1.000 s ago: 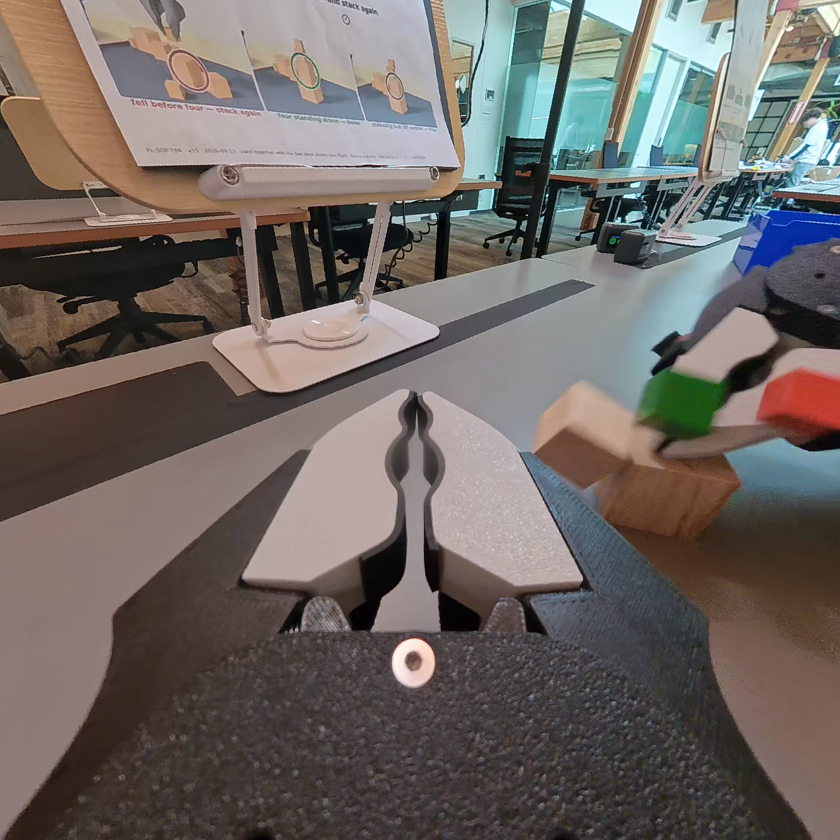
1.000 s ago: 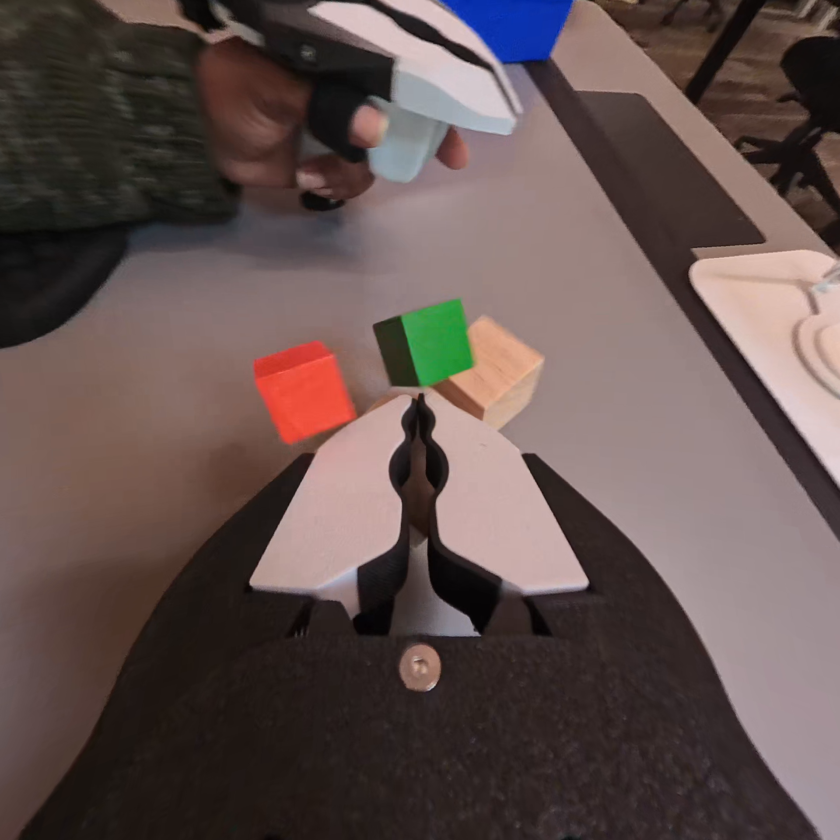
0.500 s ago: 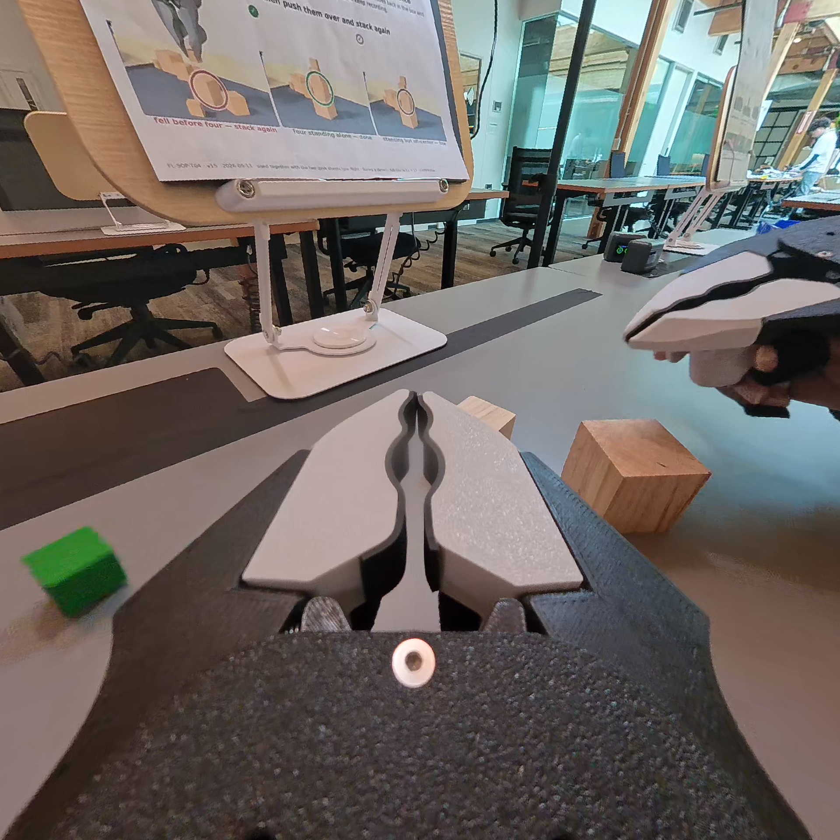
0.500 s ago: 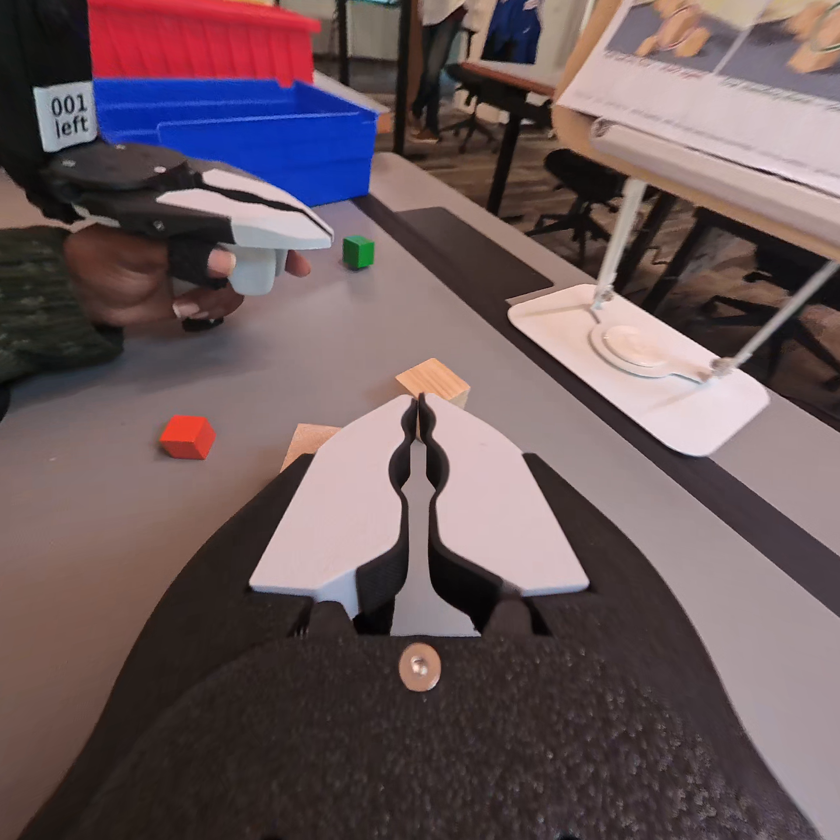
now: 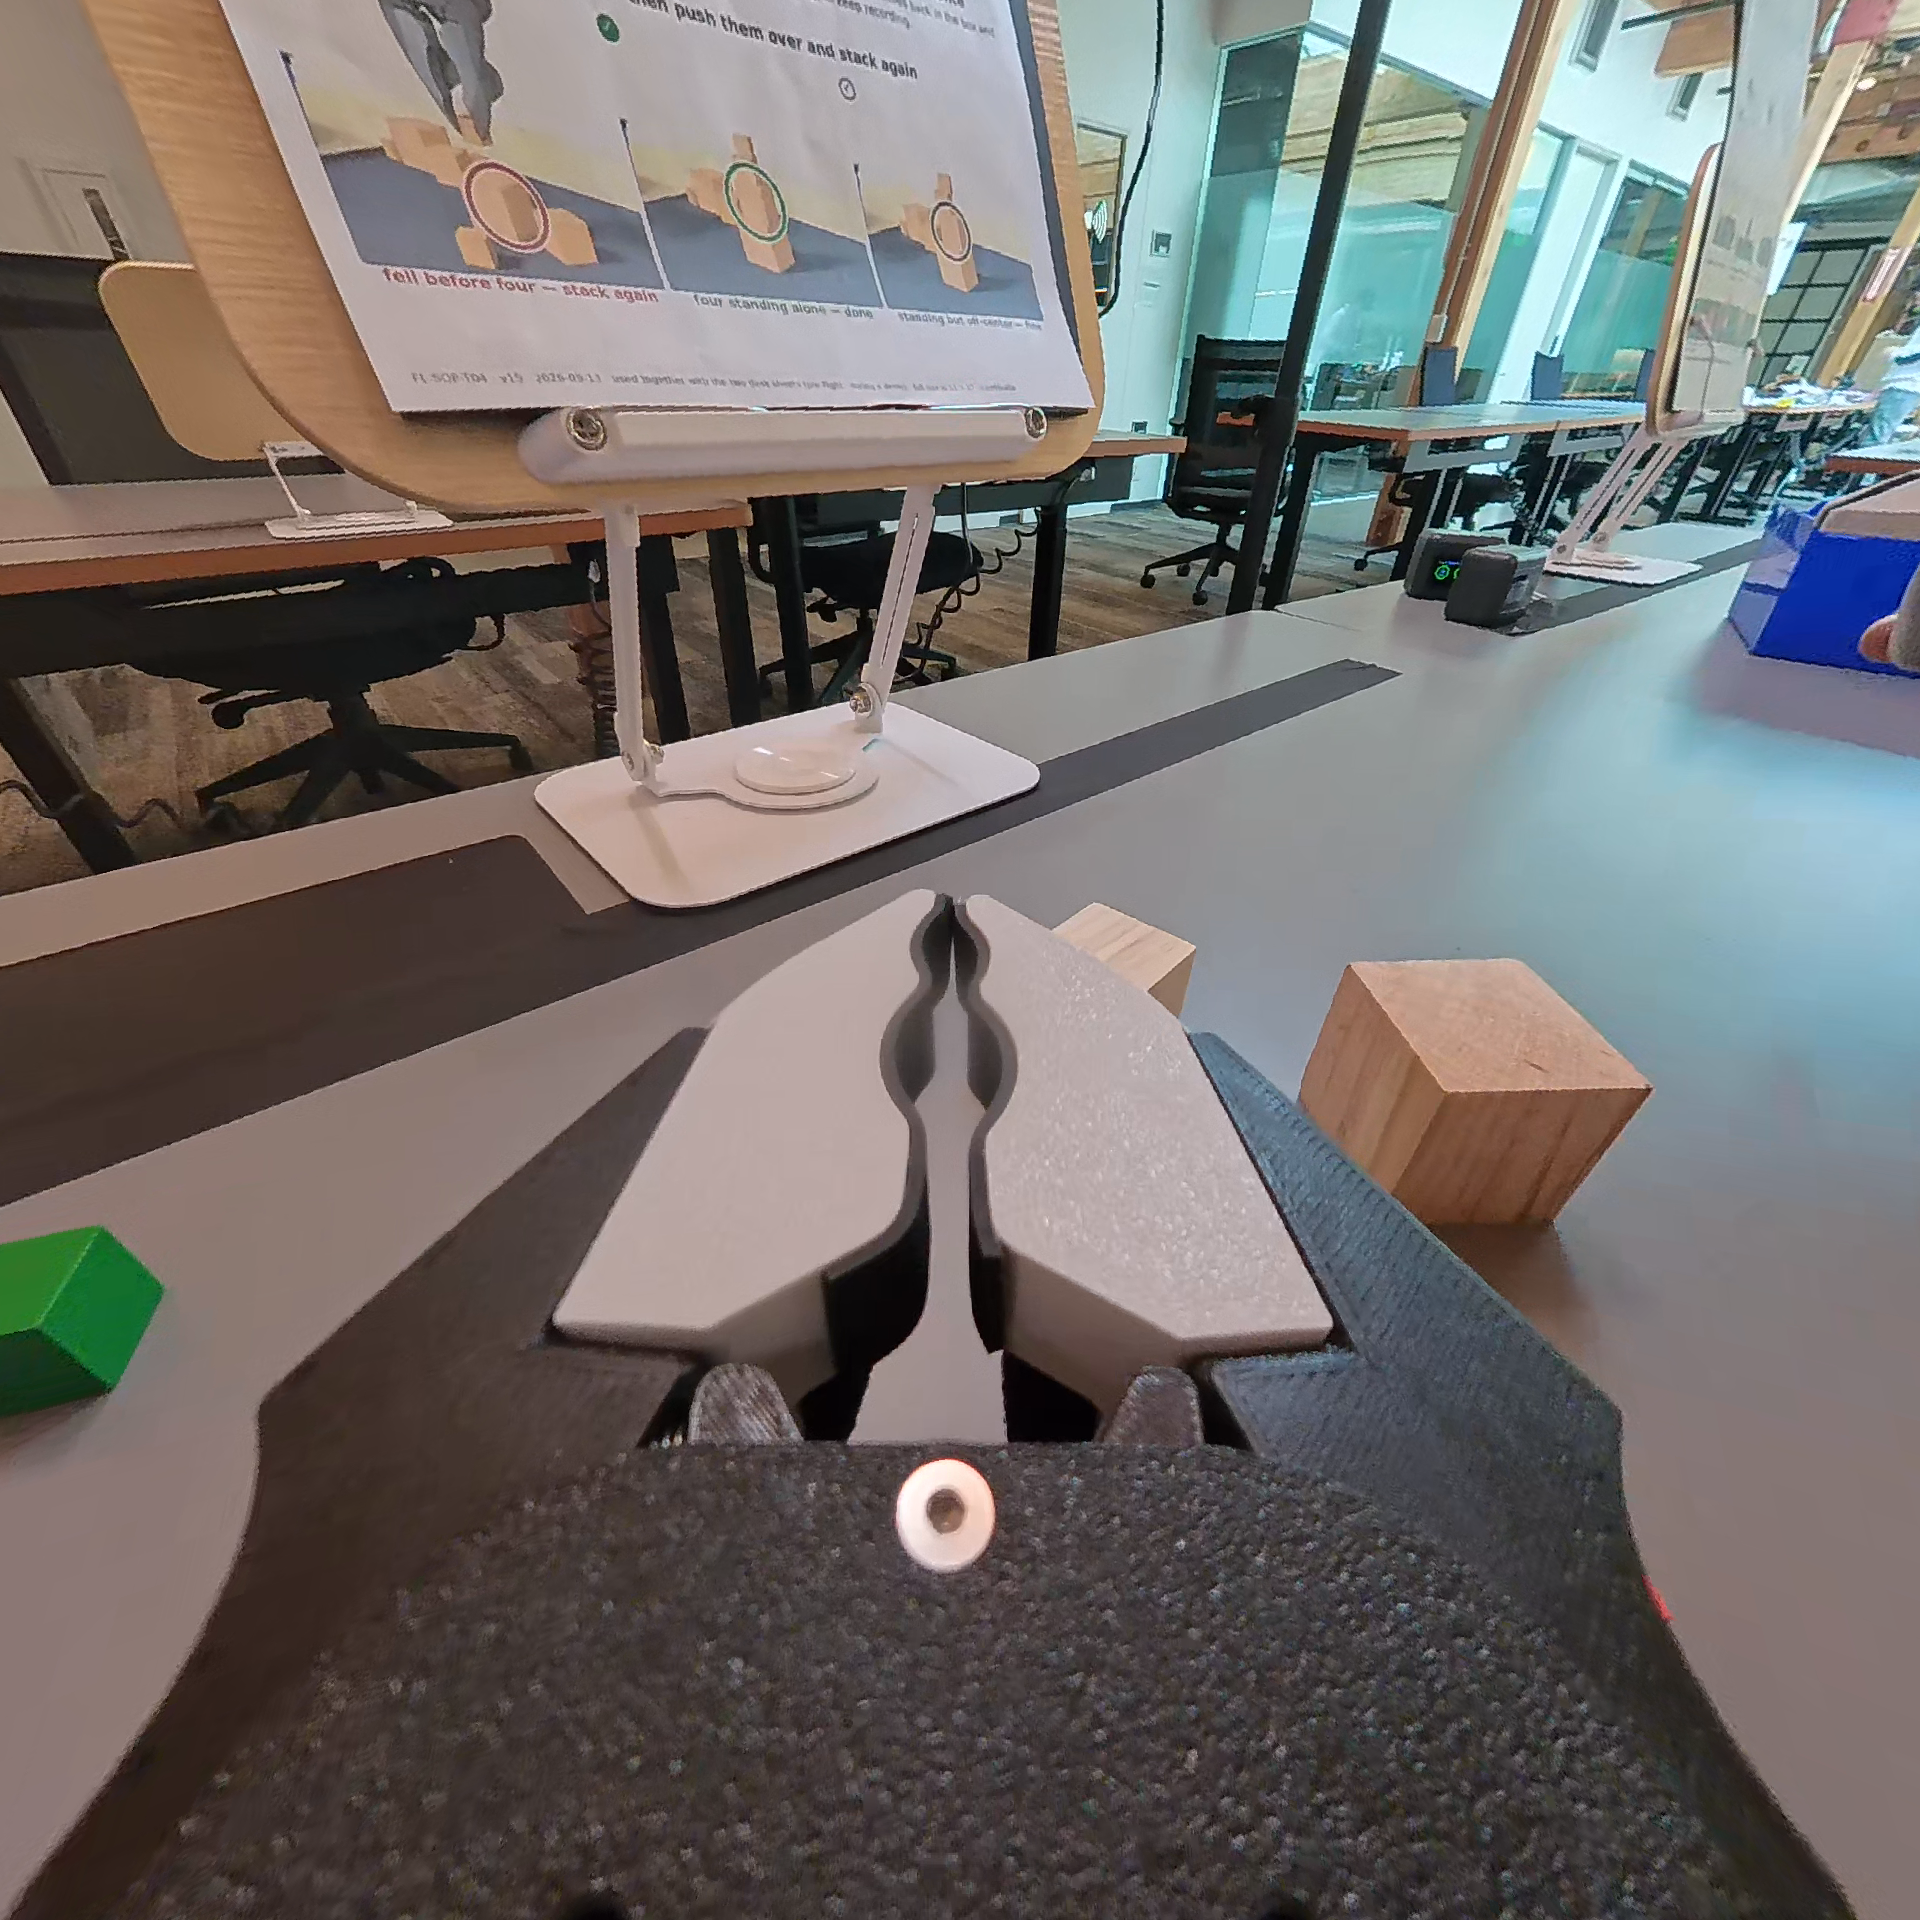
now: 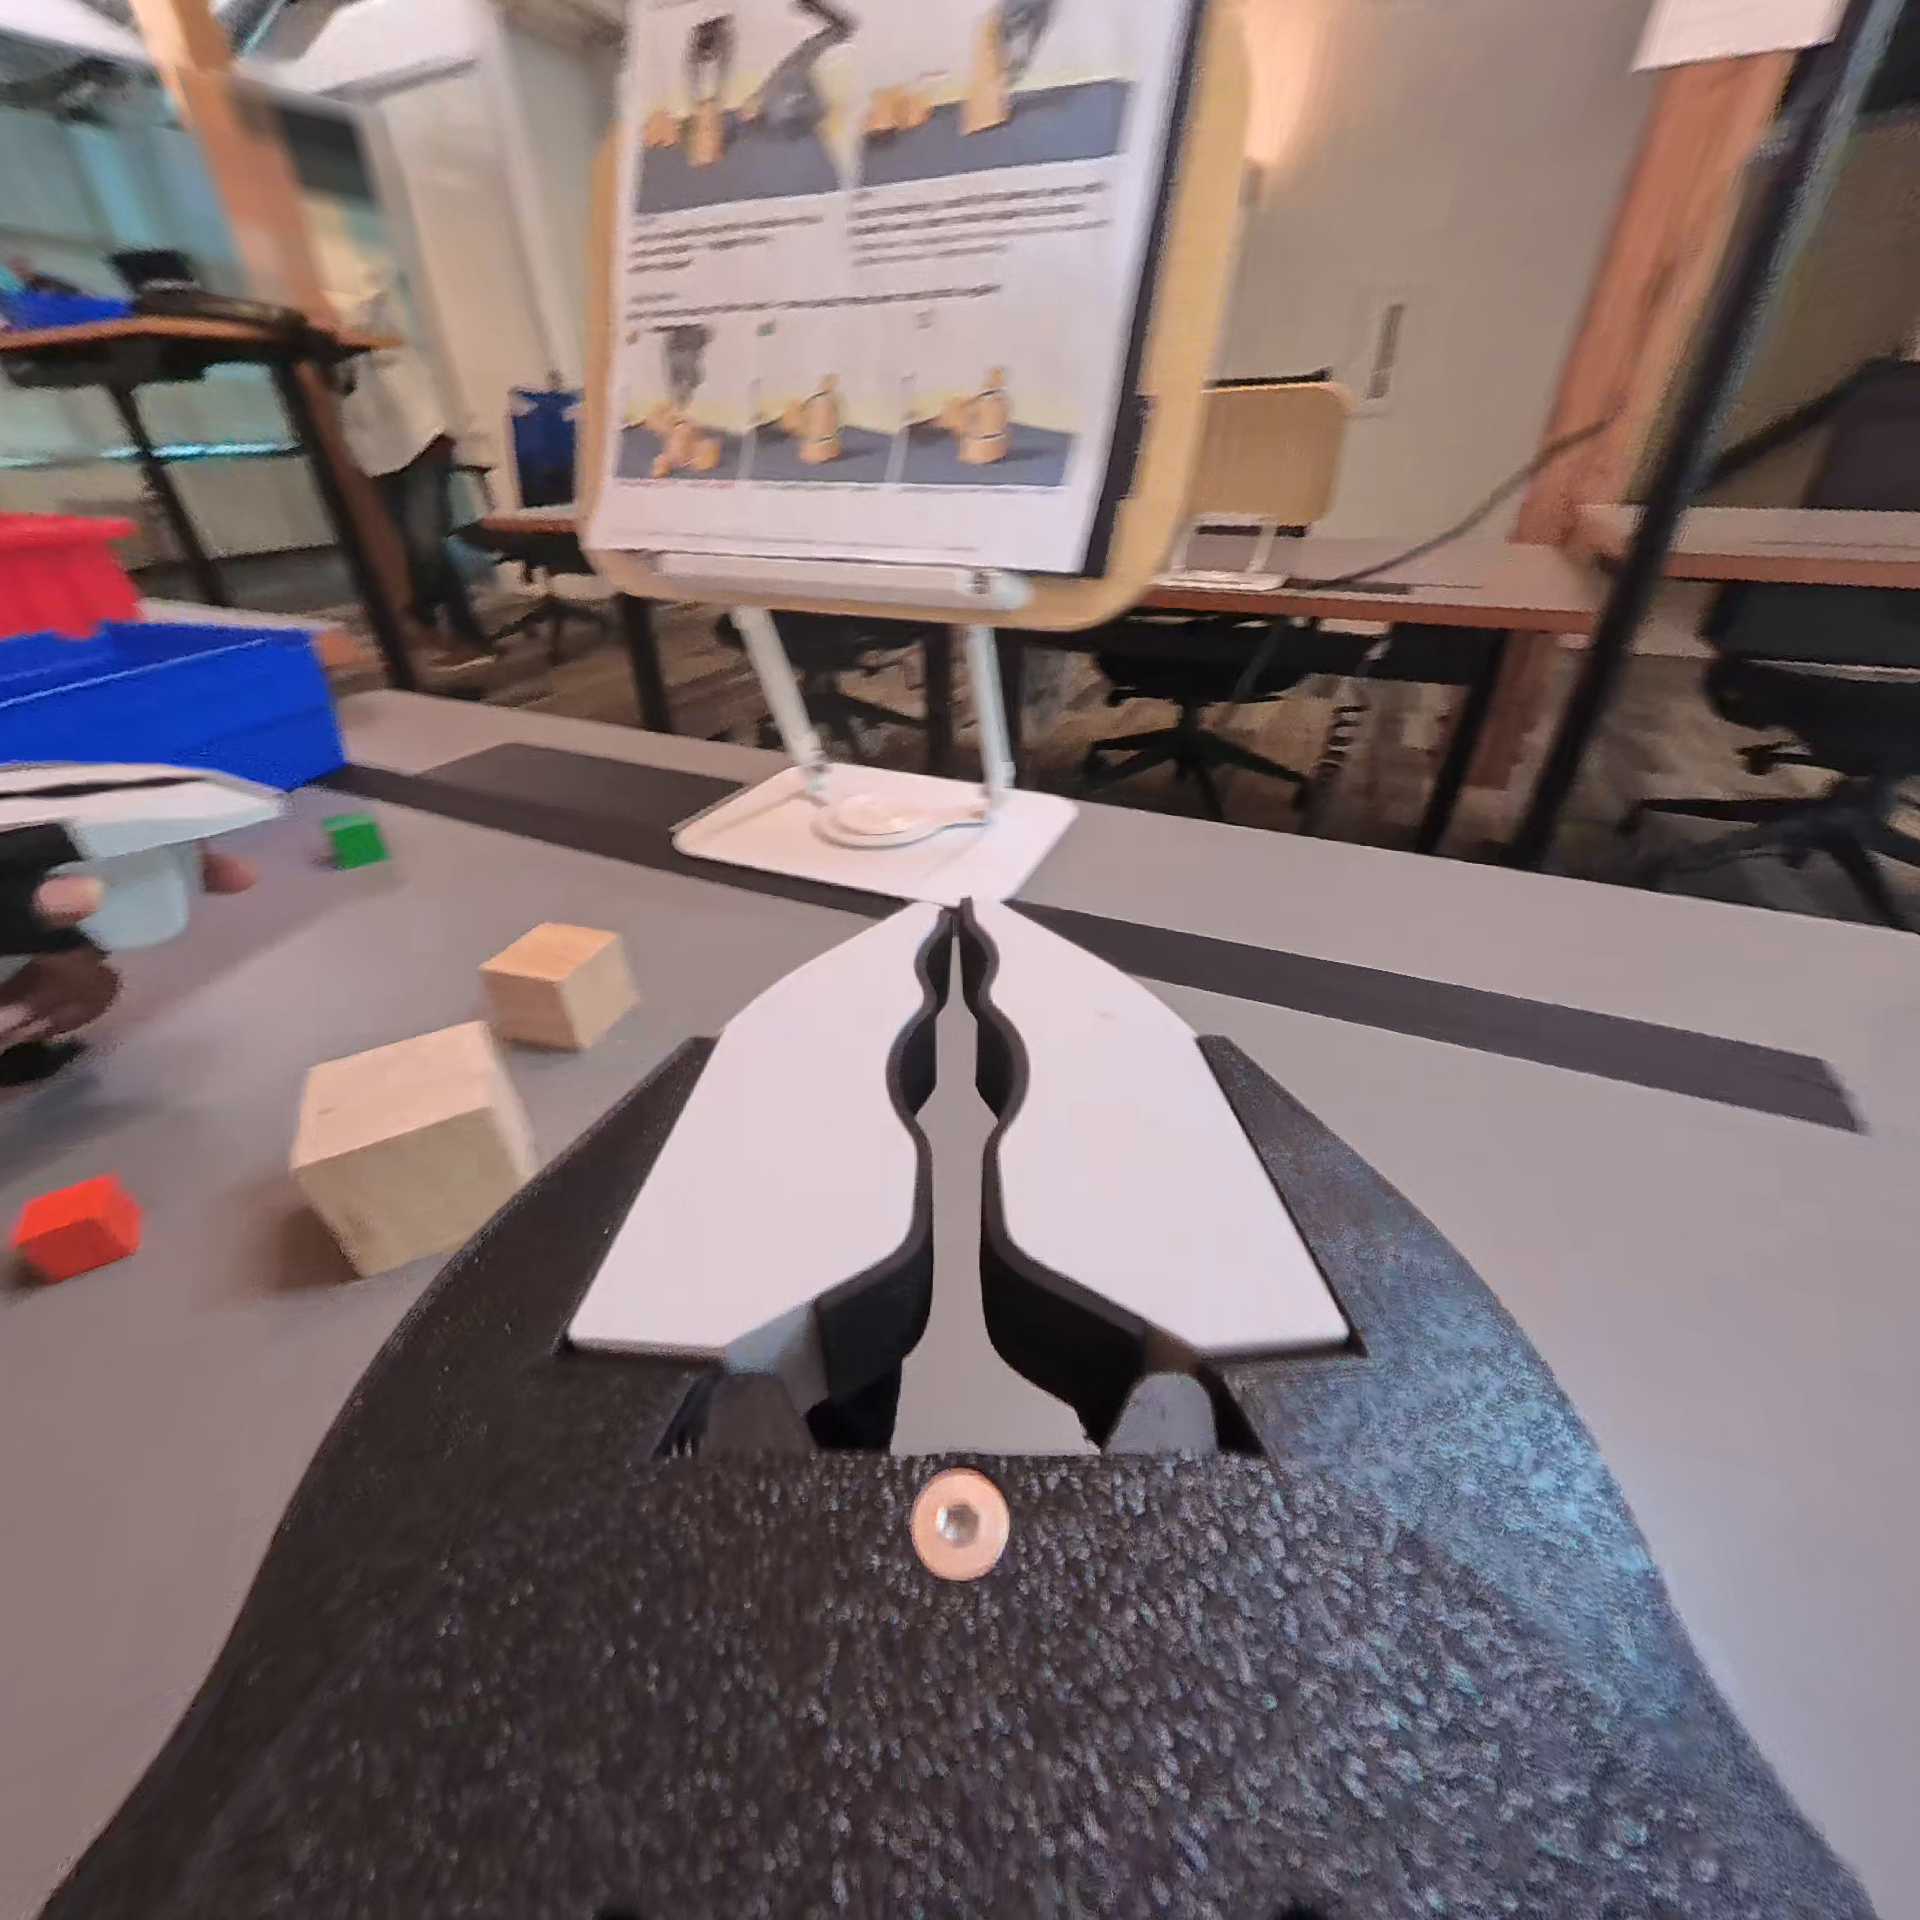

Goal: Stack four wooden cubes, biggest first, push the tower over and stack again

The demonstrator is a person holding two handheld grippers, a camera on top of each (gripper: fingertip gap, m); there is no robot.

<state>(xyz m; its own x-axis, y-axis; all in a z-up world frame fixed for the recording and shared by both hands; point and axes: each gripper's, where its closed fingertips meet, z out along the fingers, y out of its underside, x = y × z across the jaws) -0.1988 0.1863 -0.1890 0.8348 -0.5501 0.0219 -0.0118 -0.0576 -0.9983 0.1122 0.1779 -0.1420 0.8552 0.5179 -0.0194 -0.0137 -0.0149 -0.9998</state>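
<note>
Grey bench crossed by a black strip; pale wooden cubes, one green cube, one red cube; white stand; blue bin.

Four cubes scattered on grey table: large wooden cube, small wooden cube, green cube, red cube.

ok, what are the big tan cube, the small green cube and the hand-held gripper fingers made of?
Big tan cube: unfinished wood by the look, with visible grain and a matte face. Small green cube: material unclear under an opaque, even green coat, perhaps painted wood. Hand-held gripper fingers: likely printed plastic, white with a fine grainy texture.
</note>
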